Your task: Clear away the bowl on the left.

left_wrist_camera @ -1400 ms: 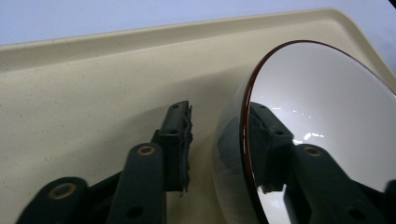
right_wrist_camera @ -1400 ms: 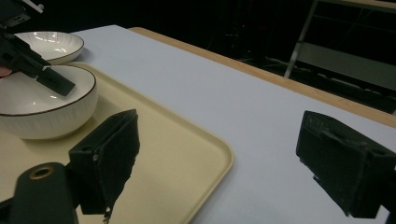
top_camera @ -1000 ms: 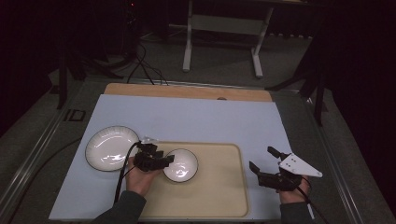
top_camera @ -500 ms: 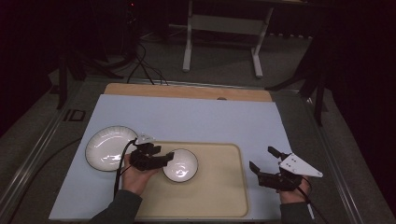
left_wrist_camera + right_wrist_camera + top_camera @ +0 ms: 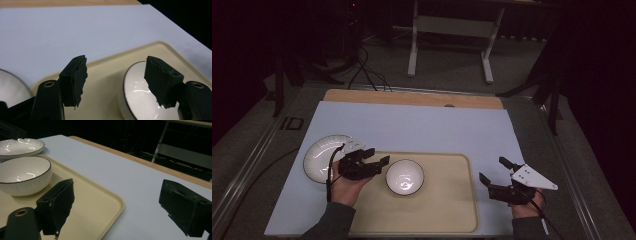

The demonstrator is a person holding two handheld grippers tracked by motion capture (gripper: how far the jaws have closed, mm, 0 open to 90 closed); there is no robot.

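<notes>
A white bowl with a dark rim stands on the left half of a cream tray. My left gripper hovers just left of the bowl, pointing at it. Its jaws have just been opening, and nothing is gripped between them. In the left gripper view the bowl lies below and behind the right-hand pad, and the left gripper is open over the tray. My right gripper rests open off the tray's right edge, and in its own view it holds nothing.
A white ribbed plate lies on the pale blue mat, left of the tray and under my left hand. From the right gripper view the plate sits behind the bowl. A wooden strip borders the mat's far side.
My left gripper has let go of the bowl's left rim, opened wider and drawn back up and to the left. The bowl stays on the tray. The right gripper has kept still.
</notes>
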